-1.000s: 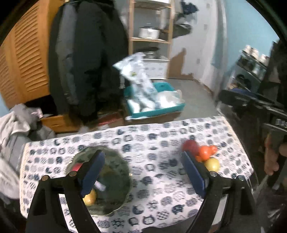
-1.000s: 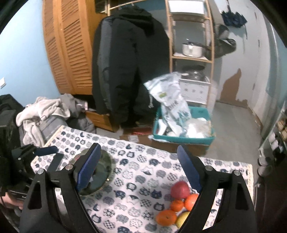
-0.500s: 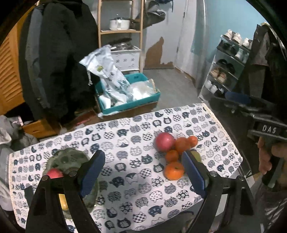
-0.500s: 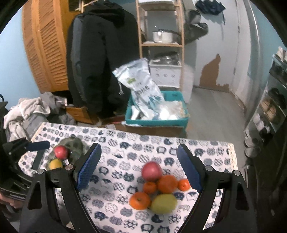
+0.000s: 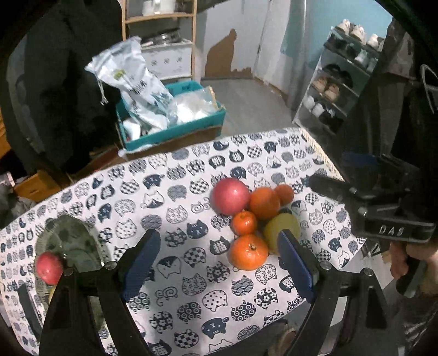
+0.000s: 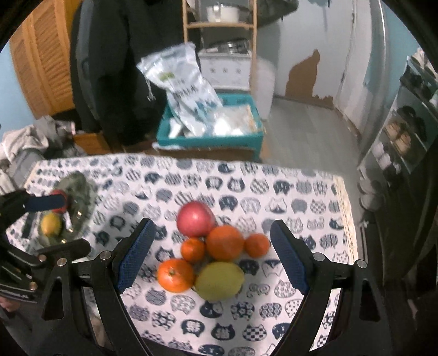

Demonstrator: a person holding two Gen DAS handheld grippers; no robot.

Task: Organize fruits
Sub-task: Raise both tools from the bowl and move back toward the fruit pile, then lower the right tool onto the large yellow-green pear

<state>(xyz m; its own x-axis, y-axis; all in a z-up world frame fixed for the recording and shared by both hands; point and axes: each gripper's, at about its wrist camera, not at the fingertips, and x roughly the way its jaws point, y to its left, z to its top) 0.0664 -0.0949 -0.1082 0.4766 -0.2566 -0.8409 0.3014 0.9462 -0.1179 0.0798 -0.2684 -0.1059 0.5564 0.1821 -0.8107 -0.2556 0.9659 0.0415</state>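
Observation:
A pile of fruit lies on the right part of the cat-print tablecloth [image 5: 178, 191]: a red apple [image 5: 230, 195], several oranges such as the front one [image 5: 248, 252], and a yellow-green lemon [image 5: 282, 227]. The right wrist view shows the same apple [image 6: 195, 218], front orange [image 6: 176, 275] and lemon [image 6: 219, 280]. A grey glass plate [image 5: 68, 241] at the left holds a small red fruit [image 5: 49, 268]; the right wrist view shows this plate [image 6: 79, 191] with a yellow fruit [image 6: 50, 224]. My left gripper [image 5: 216, 263] is open above the cloth. My right gripper [image 6: 209, 253] is open above the pile.
Beyond the table's far edge stands a teal crate [image 5: 175, 128] with plastic bags, a dark coat [image 5: 54, 82] and a wooden shelf [image 6: 219, 24]. A shoe rack [image 5: 342, 82] stands at the right. The right gripper's body [image 5: 383, 213] hangs over the table's right edge.
Both grippers have moved right and lower toward the fruit pile, which now looks larger and more central. Both stay open and empty.

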